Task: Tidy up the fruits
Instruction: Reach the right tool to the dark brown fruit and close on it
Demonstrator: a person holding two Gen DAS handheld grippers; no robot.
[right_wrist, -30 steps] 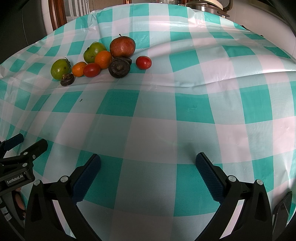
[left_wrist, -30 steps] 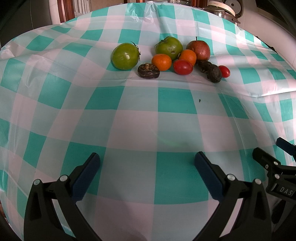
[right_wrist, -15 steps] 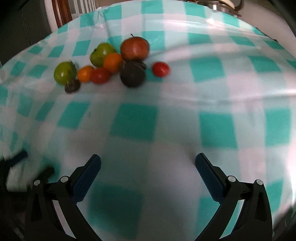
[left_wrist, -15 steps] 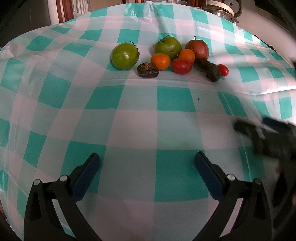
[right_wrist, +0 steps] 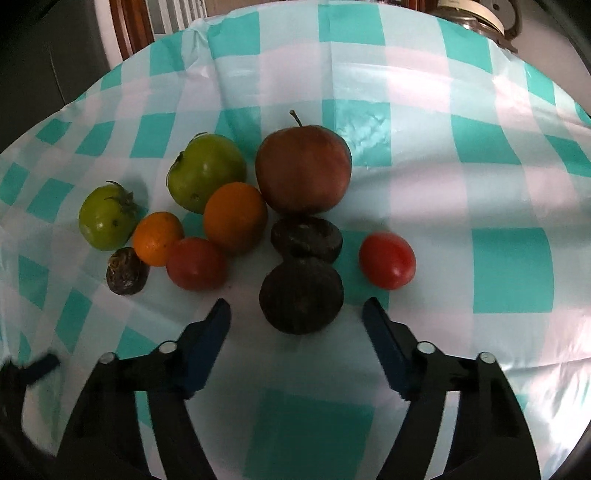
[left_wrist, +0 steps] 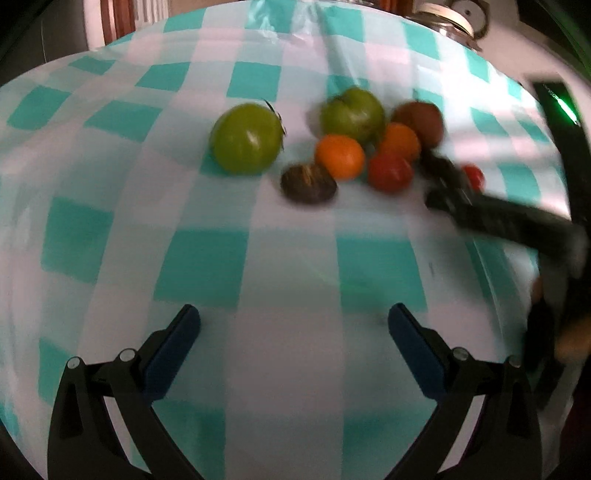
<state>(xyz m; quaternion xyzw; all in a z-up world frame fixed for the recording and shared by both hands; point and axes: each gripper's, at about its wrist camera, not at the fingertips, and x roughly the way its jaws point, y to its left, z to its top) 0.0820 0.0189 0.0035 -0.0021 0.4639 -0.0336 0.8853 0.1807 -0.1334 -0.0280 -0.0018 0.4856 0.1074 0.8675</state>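
A cluster of fruit lies on the checked tablecloth (right_wrist: 509,269). In the right wrist view my right gripper (right_wrist: 297,312) is open, its jaws either side of a dark round fruit (right_wrist: 301,297), not touching it. Behind it lie a second dark fruit (right_wrist: 306,238), a red apple (right_wrist: 303,168), two oranges (right_wrist: 234,216) (right_wrist: 157,238), two red tomatoes (right_wrist: 388,260) (right_wrist: 195,264), two green tomatoes (right_wrist: 205,171) (right_wrist: 105,218) and a small dark fruit (right_wrist: 125,271). My left gripper (left_wrist: 293,319) is open and empty, well short of the green tomato (left_wrist: 245,138). The right gripper's fingers (left_wrist: 454,188) show blurred at the cluster's right.
A metal pot with a lid (right_wrist: 476,16) stands beyond the table's far right edge. A wooden chair back (right_wrist: 136,26) stands at the far left. The tablecloth has raised folds near the far edge (left_wrist: 291,29).
My right gripper has moved forward and left up to the fruit, now straddling the nearest dark fruit. My left gripper has moved closer to the cluster.
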